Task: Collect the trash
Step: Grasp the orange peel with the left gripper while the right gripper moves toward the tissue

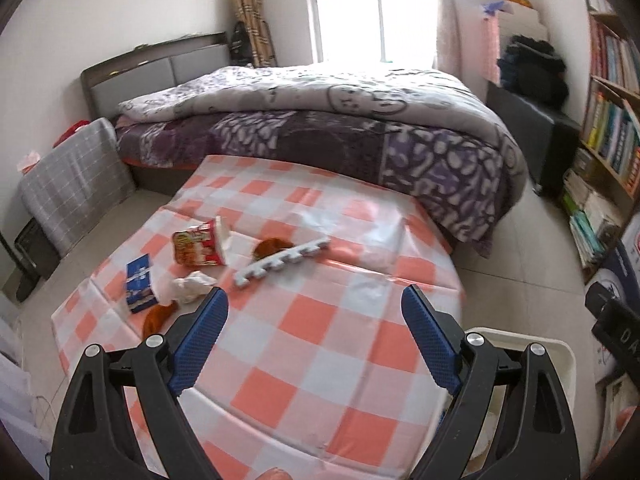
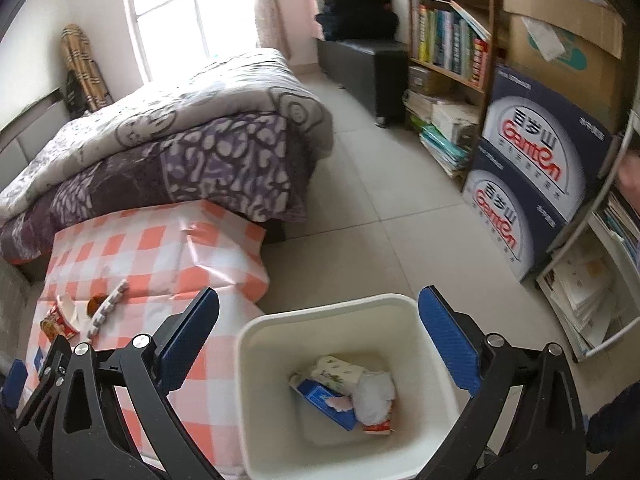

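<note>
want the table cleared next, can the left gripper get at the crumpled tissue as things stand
Probably yes. The left gripper is open and empty, and the crumpled tissue lies on the checked tablecloth just beside its left finger. Nothing covers it; the blue carton and orange peel lie close, so aim carefully.

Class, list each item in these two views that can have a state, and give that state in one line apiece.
left gripper: open, empty
right gripper: open, empty
noodle cup: tipped on its side
crumpled tissue: on the table
blue carton: lying flat
white bin: open-topped, partly filled
bed quilt: rumpled
</note>
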`<state>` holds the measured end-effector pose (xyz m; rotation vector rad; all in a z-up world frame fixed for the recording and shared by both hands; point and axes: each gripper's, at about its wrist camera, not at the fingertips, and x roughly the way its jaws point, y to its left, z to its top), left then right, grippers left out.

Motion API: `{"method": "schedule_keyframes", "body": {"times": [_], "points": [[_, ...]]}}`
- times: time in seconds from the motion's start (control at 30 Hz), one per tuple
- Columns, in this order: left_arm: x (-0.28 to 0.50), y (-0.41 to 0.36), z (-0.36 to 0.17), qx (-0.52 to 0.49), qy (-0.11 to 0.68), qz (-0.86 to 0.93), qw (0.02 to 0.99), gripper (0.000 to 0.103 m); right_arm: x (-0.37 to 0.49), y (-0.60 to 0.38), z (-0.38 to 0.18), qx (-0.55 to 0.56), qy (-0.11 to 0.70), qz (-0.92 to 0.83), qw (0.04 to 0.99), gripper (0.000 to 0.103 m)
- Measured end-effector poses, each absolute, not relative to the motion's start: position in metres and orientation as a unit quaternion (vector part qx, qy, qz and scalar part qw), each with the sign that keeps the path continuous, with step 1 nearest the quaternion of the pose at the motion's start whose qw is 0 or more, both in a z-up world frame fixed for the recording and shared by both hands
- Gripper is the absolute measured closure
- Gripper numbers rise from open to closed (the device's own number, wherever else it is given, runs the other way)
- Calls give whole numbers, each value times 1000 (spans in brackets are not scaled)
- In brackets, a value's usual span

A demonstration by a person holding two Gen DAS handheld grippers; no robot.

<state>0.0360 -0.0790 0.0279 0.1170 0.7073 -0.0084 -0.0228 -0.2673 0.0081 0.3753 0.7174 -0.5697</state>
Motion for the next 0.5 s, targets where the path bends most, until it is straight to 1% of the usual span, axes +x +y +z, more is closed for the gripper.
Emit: {"method": "schedule_keyframes", "body": {"times": [0.1, 0.3, 0.5], "points": [[41, -65, 28, 52, 350, 8, 935, 17, -14, -254, 10, 178, 340, -255, 888, 7], [60, -22, 20, 27, 382, 37, 923, 16, 3, -226, 9, 169, 334, -225, 900, 7], [78, 21, 10, 16, 406, 74, 911, 16, 22, -199, 2, 167, 342, -197, 904, 7]]}}
